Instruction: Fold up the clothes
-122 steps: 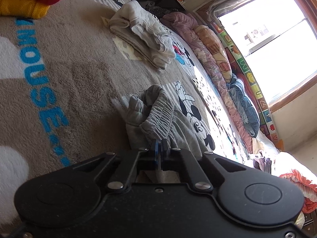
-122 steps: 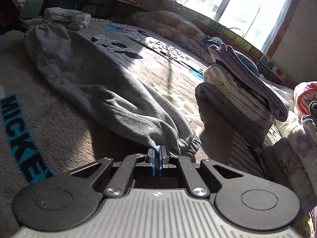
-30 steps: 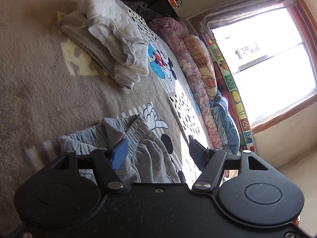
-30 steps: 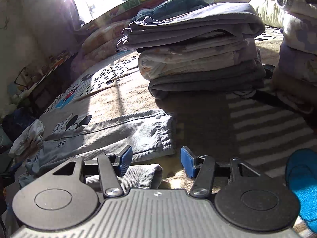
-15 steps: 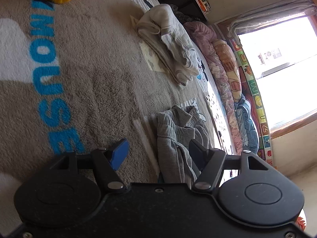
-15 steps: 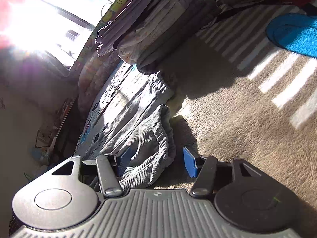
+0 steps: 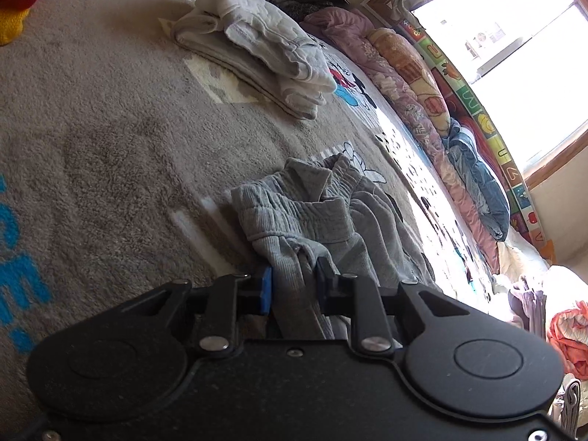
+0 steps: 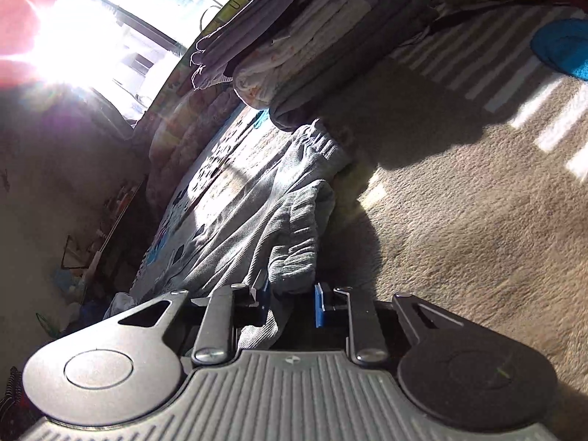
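Grey ribbed trousers (image 7: 312,217) lie bunched on the Mickey Mouse blanket (image 7: 110,128), waistband end toward the left wrist camera. My left gripper (image 7: 294,279) has its jaws drawn in on a thick fold of that fabric, which fills the gap between them. In the right wrist view the same trousers (image 8: 257,220) stretch away with one leg doubled back. My right gripper (image 8: 292,301) is narrowed on the elastic cuff, with a dark slit left beside the right pad (image 8: 319,305).
A folded white pile (image 7: 264,55) lies beyond the trousers. A tall stack of folded clothes (image 8: 323,44) stands just past the cuffs. Rolled quilts (image 7: 415,84) line the window wall. An orange garment (image 7: 566,334) lies at the right edge.
Both grippers held the trousers four seconds ago, then stood wide open over the folded-back fabric. Now both have dropped closer and their jaws have closed in on the cloth.
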Tool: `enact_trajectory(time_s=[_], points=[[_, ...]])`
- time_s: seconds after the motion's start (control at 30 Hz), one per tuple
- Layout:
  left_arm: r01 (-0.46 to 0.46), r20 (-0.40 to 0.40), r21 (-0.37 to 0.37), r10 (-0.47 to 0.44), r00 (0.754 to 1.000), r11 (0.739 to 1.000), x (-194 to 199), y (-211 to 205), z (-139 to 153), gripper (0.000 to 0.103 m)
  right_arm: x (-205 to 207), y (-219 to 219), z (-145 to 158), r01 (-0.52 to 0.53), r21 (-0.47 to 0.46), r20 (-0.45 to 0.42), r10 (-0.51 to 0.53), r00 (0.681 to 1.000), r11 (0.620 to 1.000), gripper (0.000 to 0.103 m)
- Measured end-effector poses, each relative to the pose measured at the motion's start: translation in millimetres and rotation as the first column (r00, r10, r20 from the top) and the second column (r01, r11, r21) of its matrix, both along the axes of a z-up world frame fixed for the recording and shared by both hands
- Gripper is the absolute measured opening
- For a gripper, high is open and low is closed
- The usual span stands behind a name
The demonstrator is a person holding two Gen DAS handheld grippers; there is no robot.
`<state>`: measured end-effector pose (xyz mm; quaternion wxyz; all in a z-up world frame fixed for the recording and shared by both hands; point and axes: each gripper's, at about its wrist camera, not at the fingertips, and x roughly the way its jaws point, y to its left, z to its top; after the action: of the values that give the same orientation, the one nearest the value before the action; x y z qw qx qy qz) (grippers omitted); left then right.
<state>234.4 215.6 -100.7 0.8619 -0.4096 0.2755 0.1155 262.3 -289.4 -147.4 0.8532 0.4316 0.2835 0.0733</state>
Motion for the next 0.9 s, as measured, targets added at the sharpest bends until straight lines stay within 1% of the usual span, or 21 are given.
enact_trajectory(time_s=[0.13,0.23,0.33,0.4,0.53,0.7,0.8,0.87,0.9], points=[[0.01,0.061,0.003,-0.01,0.998,1.0,-15.1,1.0,12.6,0.008,-19.5,-14.3,21.5,-0.015,0.026,0.046,0.013,0.999,1.0,0.024],[0.023,0.093,-0.019,-0.021,0.995,1.0,-31.7,2.0,21.5,0.008,-37.4,-29.3,39.2,-0.043,0.039,0.066,0.041,0.997,0.998,0.024],[0.027,0.093,-0.03,-0.024,0.995,0.999,-46.9,0.2,24.7,0.008,-59.3,-43.4,52.5,-0.082,0.047,0.078,0.078,0.994,0.996,0.024],[0.028,0.088,-0.035,-0.024,0.996,0.999,-56.9,-1.6,25.9,0.008,-73.8,-47.1,55.0,-0.104,0.025,0.073,0.102,0.992,0.994,0.024],[0.029,0.077,-0.046,-0.026,0.997,0.999,-76.7,-5.0,28.2,0.008,-104.0,-52.4,42.1,-0.106,0.027,0.049,0.104,0.993,0.994,0.024],[0.027,0.063,-0.06,-0.023,0.998,0.998,-103.0,-6.7,29.1,0.008,-132.1,-55.2,18.8,-0.085,0.072,0.034,0.083,0.996,0.994,0.024],[0.033,0.036,-0.063,-0.031,0.999,0.997,-116.6,-7.5,26.5,0.008,-151.6,-57.6,6.1,-0.058,0.098,0.026,0.055,0.998,0.993,0.024],[0.062,0.004,-0.048,-0.062,0.998,0.997,-116.1,-9.5,23.5,0.011,-161.7,-59.3,-4.2,-0.034,0.103,0.01,0.034,0.999,0.994,0.024],[0.069,-0.001,-0.041,-0.069,0.998,0.997,-116.1,-9.0,23.1,0.014,-165.5,-60.0,-9.9,-0.023,0.1,0.0,0.023,1.0,0.995,0.024]])
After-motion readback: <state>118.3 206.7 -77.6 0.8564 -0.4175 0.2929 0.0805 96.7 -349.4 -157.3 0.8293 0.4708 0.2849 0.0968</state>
